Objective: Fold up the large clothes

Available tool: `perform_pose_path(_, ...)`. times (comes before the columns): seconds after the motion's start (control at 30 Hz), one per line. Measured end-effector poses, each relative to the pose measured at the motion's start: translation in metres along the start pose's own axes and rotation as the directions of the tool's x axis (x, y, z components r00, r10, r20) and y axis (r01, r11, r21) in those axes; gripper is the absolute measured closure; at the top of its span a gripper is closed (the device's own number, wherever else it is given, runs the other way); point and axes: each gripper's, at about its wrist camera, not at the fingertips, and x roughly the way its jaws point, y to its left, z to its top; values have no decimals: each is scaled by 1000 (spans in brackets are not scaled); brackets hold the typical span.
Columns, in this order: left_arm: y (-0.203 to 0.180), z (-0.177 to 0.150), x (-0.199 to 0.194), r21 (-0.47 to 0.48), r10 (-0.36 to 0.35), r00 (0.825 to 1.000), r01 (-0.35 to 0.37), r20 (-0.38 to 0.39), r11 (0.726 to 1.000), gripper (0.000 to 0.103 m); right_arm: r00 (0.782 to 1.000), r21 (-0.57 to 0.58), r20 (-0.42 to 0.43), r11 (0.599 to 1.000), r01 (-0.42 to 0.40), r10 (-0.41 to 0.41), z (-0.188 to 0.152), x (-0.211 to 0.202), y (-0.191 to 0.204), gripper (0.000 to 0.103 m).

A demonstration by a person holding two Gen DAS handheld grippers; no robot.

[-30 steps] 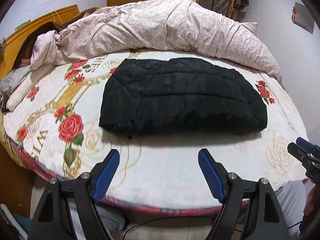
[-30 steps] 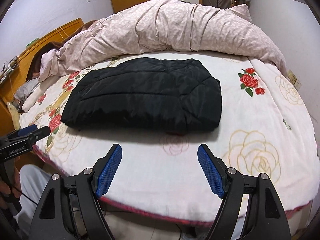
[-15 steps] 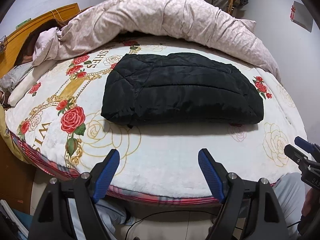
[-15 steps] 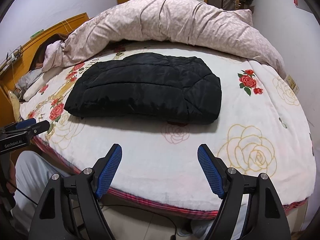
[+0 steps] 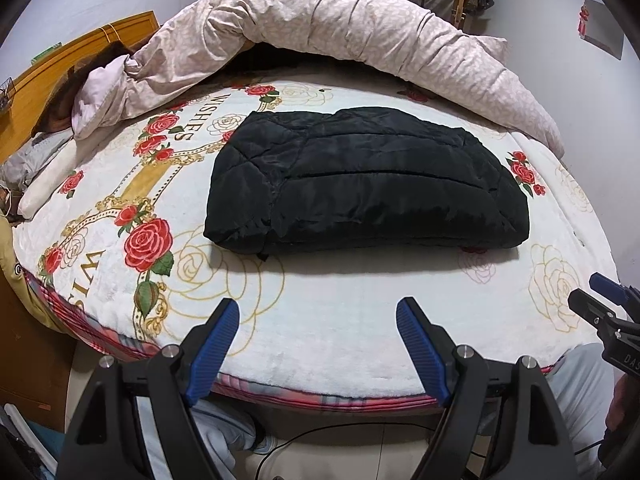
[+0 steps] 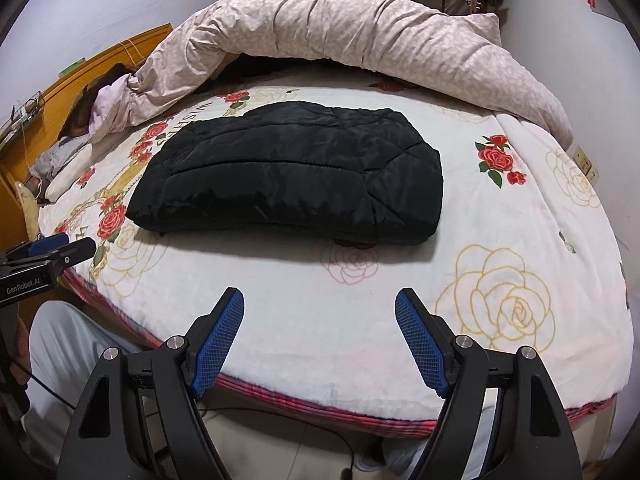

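A black quilted jacket (image 5: 360, 184) lies folded into a flat bundle in the middle of the bed; it also shows in the right wrist view (image 6: 296, 176). My left gripper (image 5: 318, 316) is open and empty, held off the near edge of the bed, well short of the jacket. My right gripper (image 6: 319, 306) is open and empty too, at the near edge to the right. Each gripper shows at the side of the other's view: the right one (image 5: 600, 300), the left one (image 6: 56, 248).
The bed has a white blanket with red and gold roses (image 5: 148, 240). A pink duvet (image 5: 340, 28) is heaped along the far side. A wooden headboard (image 5: 52, 64) and pillows stand at the left. The bed's near edge (image 6: 320, 396) and floor lie below the grippers.
Both grippers have pulled back and up from the bed, so the jacket looks farther off and the bed's near edge shows. The jacket has not moved. Both stay open.
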Motion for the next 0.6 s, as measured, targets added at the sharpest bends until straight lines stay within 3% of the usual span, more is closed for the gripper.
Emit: perform_pose_path(0.6,-1,4,0,-4,-16,1000,16,-1,1000,20,1000,15,22,1000,0,-1,6,-2,-4,25)
